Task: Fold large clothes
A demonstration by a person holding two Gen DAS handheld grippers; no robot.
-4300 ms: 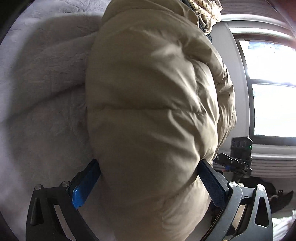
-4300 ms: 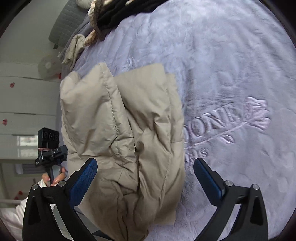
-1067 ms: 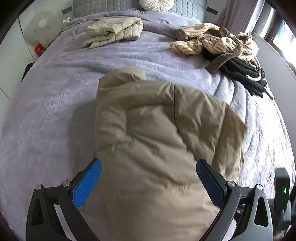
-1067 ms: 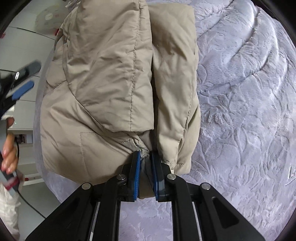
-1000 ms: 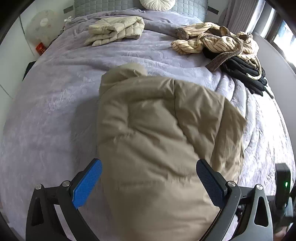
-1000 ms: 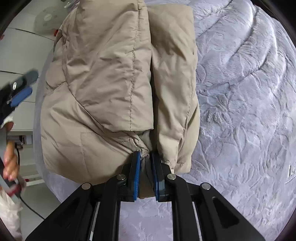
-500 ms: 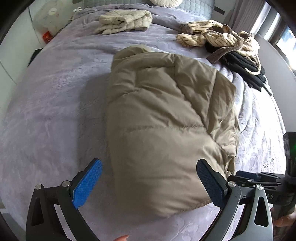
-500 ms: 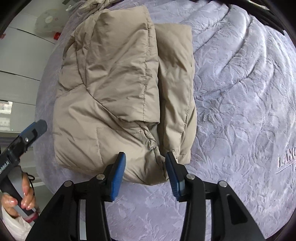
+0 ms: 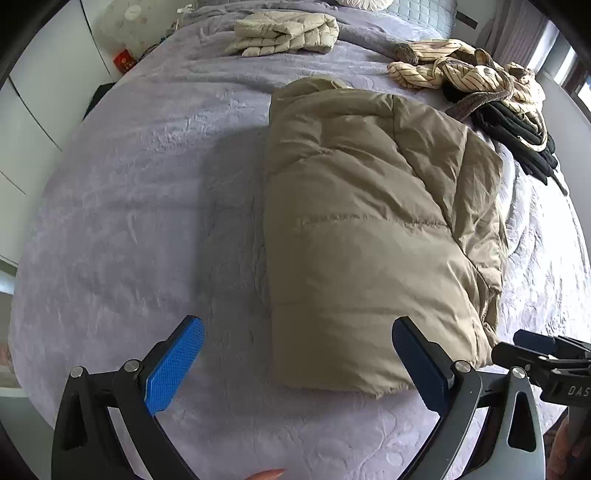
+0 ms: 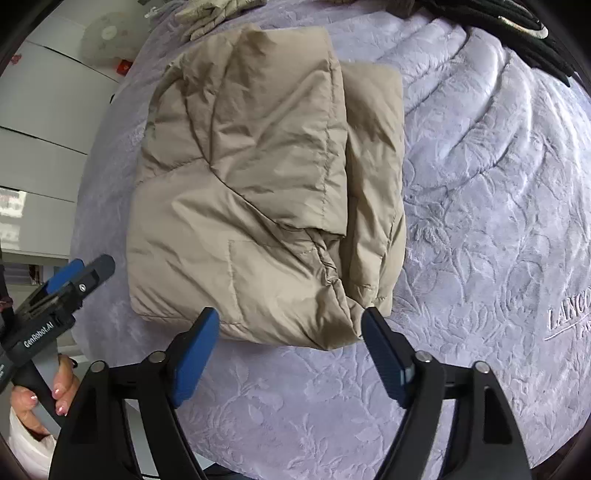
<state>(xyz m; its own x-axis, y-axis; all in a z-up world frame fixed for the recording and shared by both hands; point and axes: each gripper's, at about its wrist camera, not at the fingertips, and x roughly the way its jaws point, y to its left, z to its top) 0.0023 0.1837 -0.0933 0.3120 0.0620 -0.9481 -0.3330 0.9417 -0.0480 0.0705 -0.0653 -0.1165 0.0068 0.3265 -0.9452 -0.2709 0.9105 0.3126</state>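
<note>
Tan puffer jacket (image 9: pixel 362 229) lies folded on the lilac bedspread (image 9: pixel 140 221), released since a second ago by the right gripper (image 10: pixel 290 345), now wide. Left gripper (image 9: pixel 295 354) gapes wide at its near edge; bare bedspread lies to the left.

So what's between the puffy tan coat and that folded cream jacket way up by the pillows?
Only bare purple bedspread lies between the tan coat and the cream jacket, as the left wrist view shows.
</note>
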